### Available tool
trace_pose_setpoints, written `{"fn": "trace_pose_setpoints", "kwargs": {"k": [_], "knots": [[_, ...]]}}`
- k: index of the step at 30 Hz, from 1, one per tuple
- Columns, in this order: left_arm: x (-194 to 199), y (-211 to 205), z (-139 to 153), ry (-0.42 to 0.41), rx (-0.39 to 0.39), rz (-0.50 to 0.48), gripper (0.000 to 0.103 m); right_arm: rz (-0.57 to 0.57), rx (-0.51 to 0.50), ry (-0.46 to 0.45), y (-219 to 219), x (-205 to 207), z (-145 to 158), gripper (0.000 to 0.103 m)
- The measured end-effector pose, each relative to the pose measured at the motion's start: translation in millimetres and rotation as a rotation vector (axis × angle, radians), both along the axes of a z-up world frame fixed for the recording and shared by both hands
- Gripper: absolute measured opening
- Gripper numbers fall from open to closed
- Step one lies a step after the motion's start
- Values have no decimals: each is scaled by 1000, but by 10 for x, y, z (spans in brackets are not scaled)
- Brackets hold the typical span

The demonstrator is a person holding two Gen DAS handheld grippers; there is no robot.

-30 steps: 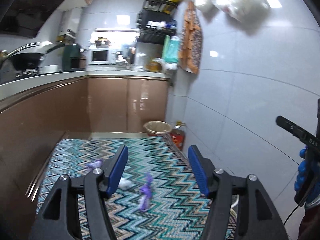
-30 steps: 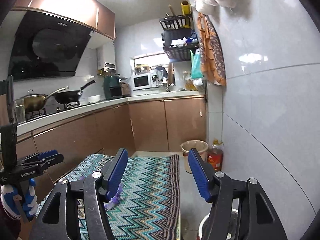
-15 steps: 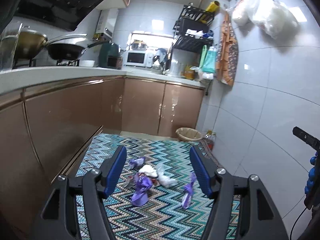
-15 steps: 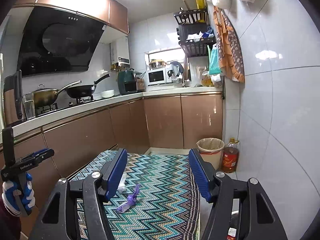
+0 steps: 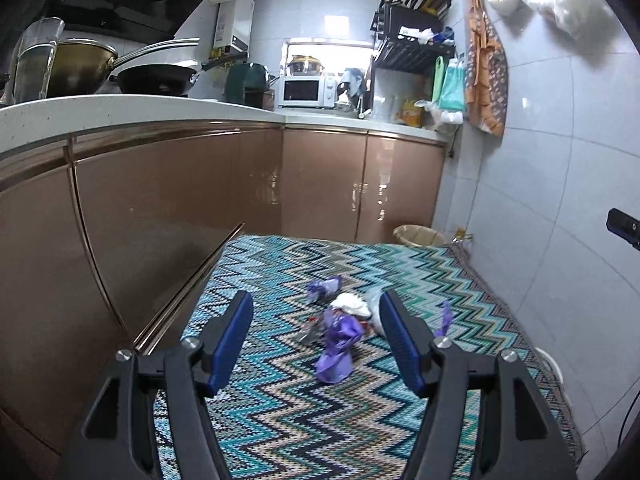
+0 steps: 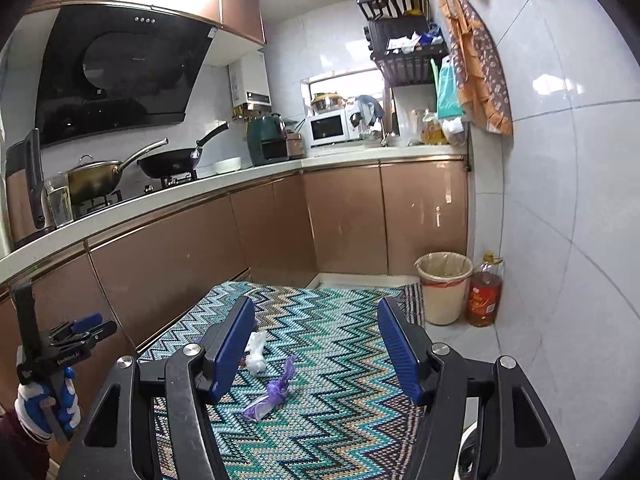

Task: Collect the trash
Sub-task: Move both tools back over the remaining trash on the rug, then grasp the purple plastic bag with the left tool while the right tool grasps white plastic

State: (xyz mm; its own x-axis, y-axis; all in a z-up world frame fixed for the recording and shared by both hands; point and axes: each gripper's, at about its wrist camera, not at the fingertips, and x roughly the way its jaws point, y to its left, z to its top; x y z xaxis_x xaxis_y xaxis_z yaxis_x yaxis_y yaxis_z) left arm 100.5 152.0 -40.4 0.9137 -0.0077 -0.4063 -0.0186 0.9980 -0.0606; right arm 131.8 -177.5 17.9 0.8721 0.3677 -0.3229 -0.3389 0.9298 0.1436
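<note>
Scattered trash lies on a zigzag rug (image 5: 320, 420): a crumpled purple wrapper (image 5: 338, 344), a second purple wrapper (image 5: 322, 286), a white tissue wad (image 5: 350, 304), clear plastic (image 5: 374, 312) and a thin purple twist (image 5: 444, 318). My left gripper (image 5: 316, 308) hovers open short of this pile, framing it, touching nothing. My right gripper (image 6: 316, 312) is open too, above the rug, with a purple twist (image 6: 276, 390) and white tissue (image 6: 256, 354) lying ahead of its left finger. A lined waste bin (image 6: 444, 288) stands at the rug's far right corner.
Brown cabinets (image 5: 160, 200) under a white counter run along the left and back. A tiled wall (image 6: 560, 240) closes the right side. An oil bottle (image 6: 485, 294) stands beside the bin. A gloved hand (image 6: 44, 400) holds the left gripper at the right wrist view's left edge.
Both grippers have sunk toward the floor and moved forward. The trash pile now sits larger and centred between the left fingers. The jaws of both stay apart.
</note>
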Motion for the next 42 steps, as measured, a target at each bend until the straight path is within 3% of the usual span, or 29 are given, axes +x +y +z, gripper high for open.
{"fn": "trace_pose_setpoints", "kwargs": {"k": [19,24,30,42], "knots": [[787,-156,-844,244,-41,-139,63,199,-36,194,778,858,-610,61],[1031,-127,-1019,277,-64,-157,63,287,-44,245,1101,1156,-802,51],[1300,-85,-1193,315,-87,-180,62,387,-37,326,1457,1589,-1073,45],[1622,-11,-1515,414,-184,-226,36,484,-11,461,2055,2197,-1574,45]]}}
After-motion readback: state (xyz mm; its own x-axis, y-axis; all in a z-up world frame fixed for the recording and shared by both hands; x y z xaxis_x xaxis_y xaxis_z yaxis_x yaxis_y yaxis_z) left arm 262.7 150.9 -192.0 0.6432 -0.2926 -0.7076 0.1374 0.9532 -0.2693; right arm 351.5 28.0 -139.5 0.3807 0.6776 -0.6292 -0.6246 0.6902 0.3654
